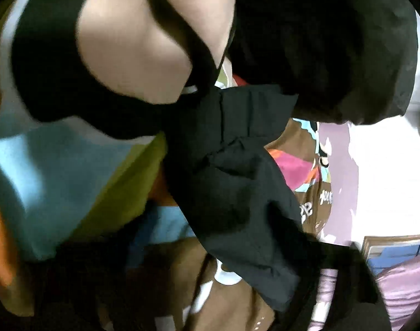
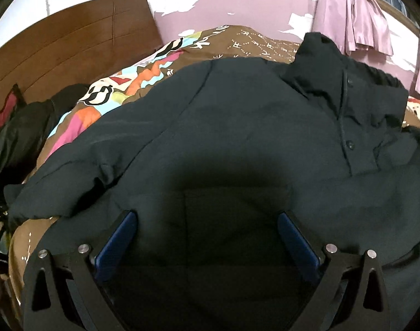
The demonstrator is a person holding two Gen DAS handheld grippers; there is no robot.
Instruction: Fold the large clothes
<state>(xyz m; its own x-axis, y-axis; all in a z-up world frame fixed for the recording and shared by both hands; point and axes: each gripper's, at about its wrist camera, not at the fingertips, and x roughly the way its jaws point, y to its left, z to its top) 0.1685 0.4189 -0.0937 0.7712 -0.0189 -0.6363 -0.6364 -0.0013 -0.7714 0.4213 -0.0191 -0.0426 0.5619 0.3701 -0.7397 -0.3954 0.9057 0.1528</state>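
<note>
A large dark jacket lies spread across the bed, filling most of the right wrist view. Its stand-up collar with a buttoned placket points to the far right, and one puffy sleeve runs out to the near left, ending in a cuff at the left edge. The right gripper hangs just above the jacket's body, its blue-padded fingers standing wide apart with only dark cloth between them, gripping nothing.

In the left wrist view, a bunched fold of black fabric hangs through the middle of a blurred frame, with a person's bare arm and a dark strap at top left. The left gripper's fingers are not visible there, so whether they are clamped on the cloth I cannot tell.

Under the jacket is a brown bedspread with bright cartoon patches. A wooden headboard stands far left, a dark bag sits beside it, and a lilac curtain hangs at the far right against a peeling lilac wall.
</note>
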